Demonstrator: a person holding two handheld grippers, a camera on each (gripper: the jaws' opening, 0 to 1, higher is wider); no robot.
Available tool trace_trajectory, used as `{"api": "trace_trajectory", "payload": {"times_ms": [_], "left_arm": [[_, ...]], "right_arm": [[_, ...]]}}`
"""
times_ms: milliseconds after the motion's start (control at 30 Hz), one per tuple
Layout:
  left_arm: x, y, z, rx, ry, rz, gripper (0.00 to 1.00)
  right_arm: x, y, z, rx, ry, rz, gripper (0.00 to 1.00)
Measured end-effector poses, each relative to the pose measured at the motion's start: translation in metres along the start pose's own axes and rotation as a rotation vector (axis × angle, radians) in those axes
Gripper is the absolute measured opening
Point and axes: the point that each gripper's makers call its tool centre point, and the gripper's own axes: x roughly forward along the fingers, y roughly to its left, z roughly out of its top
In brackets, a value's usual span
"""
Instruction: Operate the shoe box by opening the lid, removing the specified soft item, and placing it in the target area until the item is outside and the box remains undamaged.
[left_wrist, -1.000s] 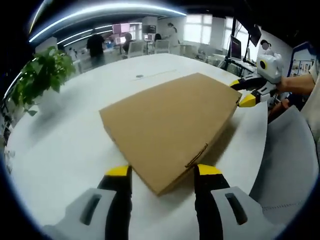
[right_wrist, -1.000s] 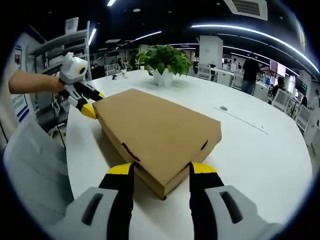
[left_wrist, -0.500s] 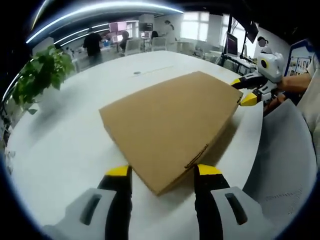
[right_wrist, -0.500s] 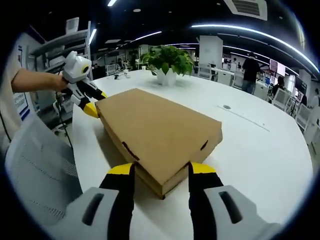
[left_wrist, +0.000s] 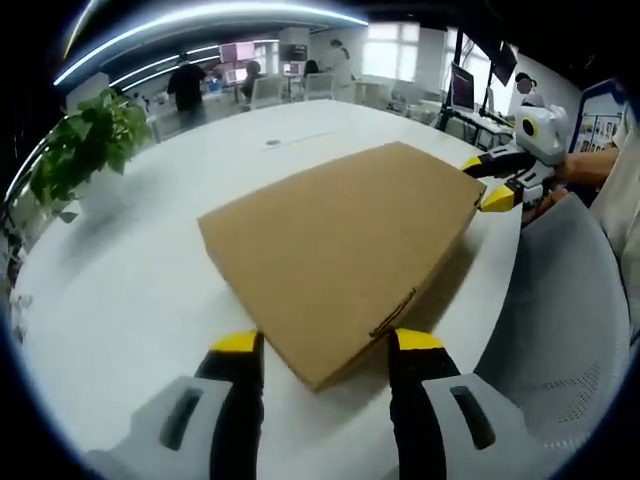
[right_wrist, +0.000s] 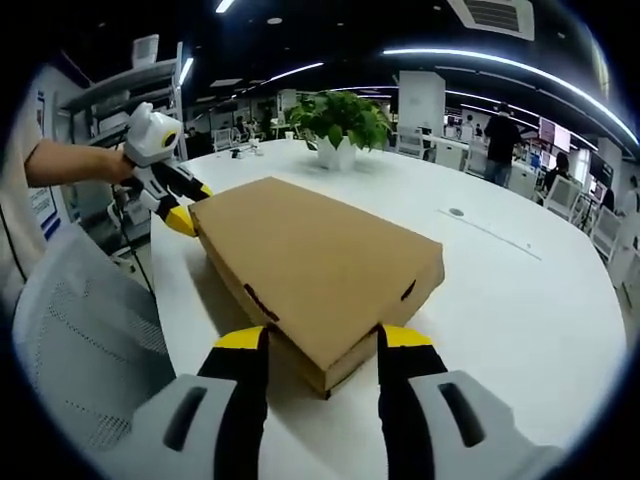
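With the closed shoe box (left_wrist: 340, 255) lying flat on the white table (left_wrist: 130, 300), I hold my left gripper (left_wrist: 325, 345) and my right gripper (right_wrist: 318, 340) at opposite corners, each with jaws spread astride its corner.

Matt brown cardboard shoe box (left_wrist: 340, 255) with smooth, plain lid, white worktop (left_wrist: 120, 300) smooth with slight sheen, left tongs (left_wrist: 325, 345) and right tongs (right_wrist: 312, 340) of black and grey plastic with glossy yellow tips, grey mesh cloth chair back (right_wrist: 85, 340)
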Motion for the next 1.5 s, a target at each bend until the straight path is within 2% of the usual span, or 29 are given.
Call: {"api": "trace_trajectory", "payload": {"times_ms": [333, 867, 1500], "left_arm": [[0.001, -0.001, 0.0, -0.015, 0.005, 0.006, 0.51], [-0.008, -0.003, 0.01, -0.045, -0.032, -0.01, 0.55], [-0.032, -0.003, 0.038, -0.011, -0.092, 0.007, 0.55]], "right_arm": [[-0.002, 0.002, 0.002, 0.016, -0.01, -0.005, 0.42], [-0.01, 0.006, 0.009, -0.004, -0.022, -0.001, 0.42], [-0.026, 0.002, 0.046, -0.019, -0.099, -0.01, 0.45]]}}
